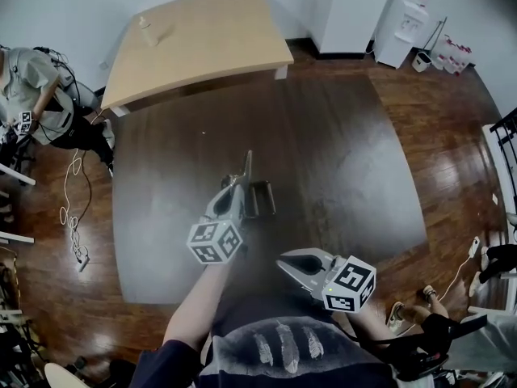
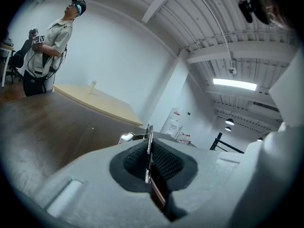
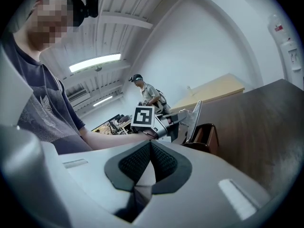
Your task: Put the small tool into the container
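Head view: left gripper (image 1: 239, 187) clamps small tool (image 1: 246, 165)

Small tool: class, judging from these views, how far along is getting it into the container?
Done: the small tool is clamped in the shut left gripper. In hand: it hangs close by the brown container, not inside. Left: lowering it in and letting go. The right gripper is shut, empty.
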Action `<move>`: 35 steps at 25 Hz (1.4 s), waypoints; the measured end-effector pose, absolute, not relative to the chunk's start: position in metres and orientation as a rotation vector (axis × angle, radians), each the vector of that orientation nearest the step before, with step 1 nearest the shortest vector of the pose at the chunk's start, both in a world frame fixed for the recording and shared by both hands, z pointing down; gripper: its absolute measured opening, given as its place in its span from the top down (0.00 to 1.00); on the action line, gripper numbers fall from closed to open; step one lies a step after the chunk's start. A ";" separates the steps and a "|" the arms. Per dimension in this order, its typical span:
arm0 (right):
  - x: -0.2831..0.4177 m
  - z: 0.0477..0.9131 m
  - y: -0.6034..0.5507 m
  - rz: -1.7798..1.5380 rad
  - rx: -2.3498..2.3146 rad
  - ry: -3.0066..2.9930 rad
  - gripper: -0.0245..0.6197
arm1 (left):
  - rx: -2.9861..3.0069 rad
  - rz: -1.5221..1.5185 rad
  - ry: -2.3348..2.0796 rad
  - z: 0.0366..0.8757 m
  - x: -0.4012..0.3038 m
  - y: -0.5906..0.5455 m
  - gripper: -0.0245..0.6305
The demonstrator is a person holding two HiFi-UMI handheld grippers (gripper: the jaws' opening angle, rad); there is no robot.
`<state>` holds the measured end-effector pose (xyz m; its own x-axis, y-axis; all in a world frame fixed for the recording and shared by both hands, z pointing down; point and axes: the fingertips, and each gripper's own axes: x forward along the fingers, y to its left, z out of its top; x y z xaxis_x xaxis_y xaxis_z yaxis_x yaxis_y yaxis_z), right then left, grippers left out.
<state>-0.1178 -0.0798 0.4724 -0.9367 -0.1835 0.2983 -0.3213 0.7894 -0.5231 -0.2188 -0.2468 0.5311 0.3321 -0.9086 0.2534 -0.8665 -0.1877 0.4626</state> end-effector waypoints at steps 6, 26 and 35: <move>-0.114 0.471 -0.082 0.855 0.387 -2.754 0.96 | 2.074 0.004 -1.592 0.552 -0.213 -0.238 0.95; -0.131 0.480 -0.092 0.930 0.450 -2.701 0.96 | 2.168 0.342 -1.369 0.575 -0.196 -0.197 0.94; -0.136 0.487 -0.090 0.951 0.471 -2.678 0.96 | 2.192 0.425 -1.266 0.583 -0.190 -0.188 0.93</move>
<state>-0.1356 -0.0900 0.4869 -0.9135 -0.2139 0.3459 -0.3842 0.7331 -0.5612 -0.1896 -0.1881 0.5834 0.5023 -0.6846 0.5281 -0.8646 -0.3919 0.3144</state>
